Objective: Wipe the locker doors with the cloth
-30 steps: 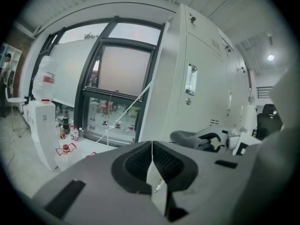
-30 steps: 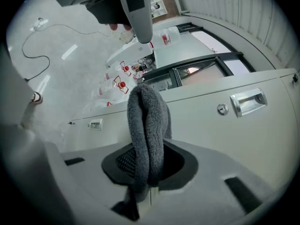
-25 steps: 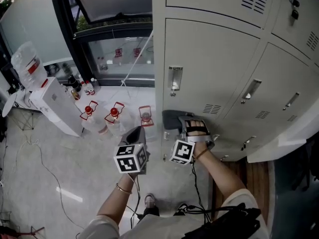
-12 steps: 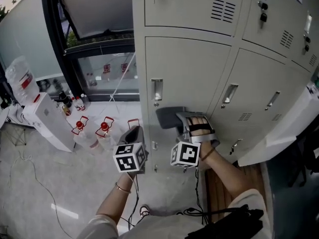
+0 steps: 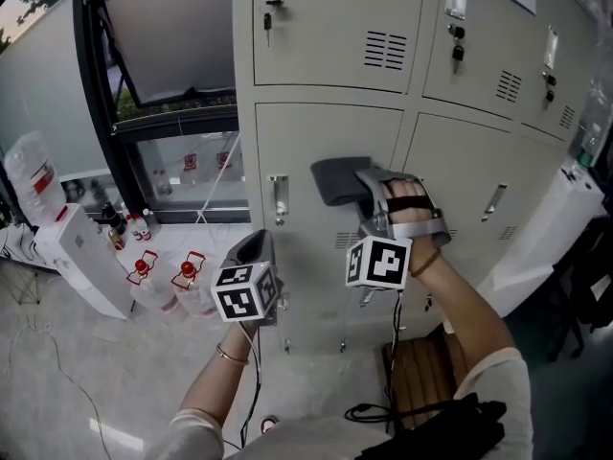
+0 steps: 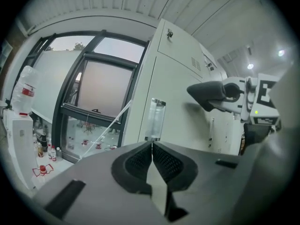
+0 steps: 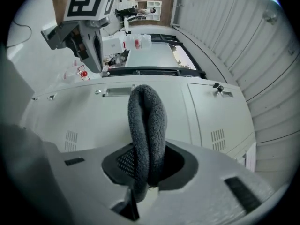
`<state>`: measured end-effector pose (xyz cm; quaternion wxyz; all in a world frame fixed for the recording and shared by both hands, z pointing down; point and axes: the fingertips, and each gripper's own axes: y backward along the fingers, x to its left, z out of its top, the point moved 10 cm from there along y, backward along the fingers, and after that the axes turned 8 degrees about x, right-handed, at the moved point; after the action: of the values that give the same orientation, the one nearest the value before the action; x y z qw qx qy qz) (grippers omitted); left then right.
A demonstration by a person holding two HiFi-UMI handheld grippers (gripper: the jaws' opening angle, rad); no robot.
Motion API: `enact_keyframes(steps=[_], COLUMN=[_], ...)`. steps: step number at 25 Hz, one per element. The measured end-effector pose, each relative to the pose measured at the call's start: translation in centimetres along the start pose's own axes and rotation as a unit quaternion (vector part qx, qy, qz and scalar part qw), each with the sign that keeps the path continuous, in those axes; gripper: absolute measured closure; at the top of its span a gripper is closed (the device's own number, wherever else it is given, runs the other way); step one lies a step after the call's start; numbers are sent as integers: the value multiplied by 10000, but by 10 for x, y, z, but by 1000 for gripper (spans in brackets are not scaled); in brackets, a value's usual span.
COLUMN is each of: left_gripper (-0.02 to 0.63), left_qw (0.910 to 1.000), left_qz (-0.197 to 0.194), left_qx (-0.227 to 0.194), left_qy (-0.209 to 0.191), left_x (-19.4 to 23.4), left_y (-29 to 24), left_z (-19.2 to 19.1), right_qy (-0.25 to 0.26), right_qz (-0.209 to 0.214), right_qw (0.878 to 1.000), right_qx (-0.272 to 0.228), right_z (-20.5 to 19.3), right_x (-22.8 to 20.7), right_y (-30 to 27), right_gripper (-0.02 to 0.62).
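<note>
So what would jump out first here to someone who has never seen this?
The dark grey cloth stands out first, clamped in the right tongs and held up to a pale locker door. Next come the black-and-white marker cubes, one on each tool; the left tongs are shut and empty. At the left, red-capped water jugs stand on the floor.

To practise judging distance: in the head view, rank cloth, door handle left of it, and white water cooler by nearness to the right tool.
1. Cloth, clamped in the right tool.
2. Door handle, just left.
3. Water cooler, far left.
</note>
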<state>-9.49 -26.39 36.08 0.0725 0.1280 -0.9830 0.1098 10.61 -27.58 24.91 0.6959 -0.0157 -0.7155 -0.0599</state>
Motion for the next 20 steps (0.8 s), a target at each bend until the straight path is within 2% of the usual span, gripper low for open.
enact_keyframes(steps=[9, 13, 20], left_gripper=[595, 595, 596], left_qw=[9991, 9990, 9990], left_qz=[-171, -142, -21], left_qx=[-378, -414, -433], left_qy=[-106, -109, -82], left_x=[-21, -22, -14], left_y=[3, 4, 5], left_z=[35, 35, 32], right_qy=[486, 454, 422], right_qz=[-1106, -1155, -1061], right_qw=[9925, 9918, 9929], right_qx=[211, 320, 326], right_z=[-13, -18, -18], right_x=[-67, -75, -59], right_y=[-15, -28, -41], right_gripper=[524, 523, 523])
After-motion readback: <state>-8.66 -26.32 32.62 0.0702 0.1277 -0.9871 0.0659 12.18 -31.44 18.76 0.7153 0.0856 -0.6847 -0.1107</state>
